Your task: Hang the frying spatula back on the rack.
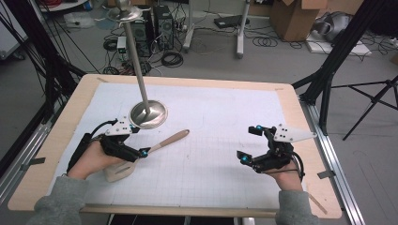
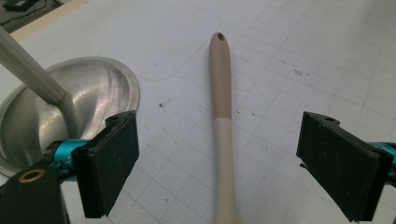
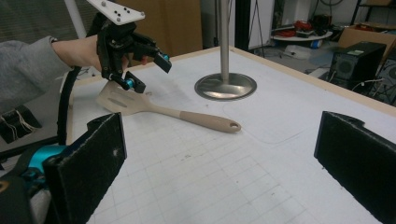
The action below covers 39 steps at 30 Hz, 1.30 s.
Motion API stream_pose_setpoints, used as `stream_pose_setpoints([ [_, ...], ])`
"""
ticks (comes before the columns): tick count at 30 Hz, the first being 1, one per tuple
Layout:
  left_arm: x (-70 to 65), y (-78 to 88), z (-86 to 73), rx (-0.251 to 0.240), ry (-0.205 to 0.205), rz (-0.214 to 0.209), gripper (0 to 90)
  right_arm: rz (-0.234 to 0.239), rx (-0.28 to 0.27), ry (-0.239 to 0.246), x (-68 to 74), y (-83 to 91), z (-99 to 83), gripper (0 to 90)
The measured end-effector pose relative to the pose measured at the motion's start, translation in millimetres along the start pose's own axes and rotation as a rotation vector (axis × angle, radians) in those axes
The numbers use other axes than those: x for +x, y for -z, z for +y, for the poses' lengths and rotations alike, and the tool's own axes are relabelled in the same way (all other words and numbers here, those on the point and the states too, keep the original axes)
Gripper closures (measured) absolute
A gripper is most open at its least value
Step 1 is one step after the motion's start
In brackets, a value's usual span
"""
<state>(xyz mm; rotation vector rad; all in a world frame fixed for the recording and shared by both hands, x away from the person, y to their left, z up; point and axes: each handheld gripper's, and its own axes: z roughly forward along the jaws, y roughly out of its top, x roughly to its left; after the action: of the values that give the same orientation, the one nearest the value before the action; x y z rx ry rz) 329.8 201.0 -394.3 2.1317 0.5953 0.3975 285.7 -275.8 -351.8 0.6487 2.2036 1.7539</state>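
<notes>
Spatula beside metal stand base

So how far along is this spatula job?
Barely begun. The spatula lies flat on the mat, beside the metal stand. The left gripper hangs open over the handle, jaws on either side without touching. The right gripper waits open, apart. Grasping and lifting are left.

A wooden table carries a white grid mat; on it lie a spatula and a metal stand base.
</notes>
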Motion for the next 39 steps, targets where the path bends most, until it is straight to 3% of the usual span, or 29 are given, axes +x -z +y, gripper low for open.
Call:
stream_pose_setpoints([
  [12, -3.2, -4.8, -1.4, 0.078, -0.011, -0.039, 20.9, 0.008, 0.002, 0.000, 0.3, -1.6, 0.1, 1.2],
  [30, -5.9, -16.1, 4.3, 0.201, -0.036, -0.041, 43.0, 0.002, -0.004, -0.002, 1.5, 3.3, -0.7, 1.2],
  [39, -5.9, -20.4, 5.5, 0.263, -0.056, -0.045, 49.6, -0.004, -0.010, -0.005, 2.4, 6.9, -1.6, 1.2],
])
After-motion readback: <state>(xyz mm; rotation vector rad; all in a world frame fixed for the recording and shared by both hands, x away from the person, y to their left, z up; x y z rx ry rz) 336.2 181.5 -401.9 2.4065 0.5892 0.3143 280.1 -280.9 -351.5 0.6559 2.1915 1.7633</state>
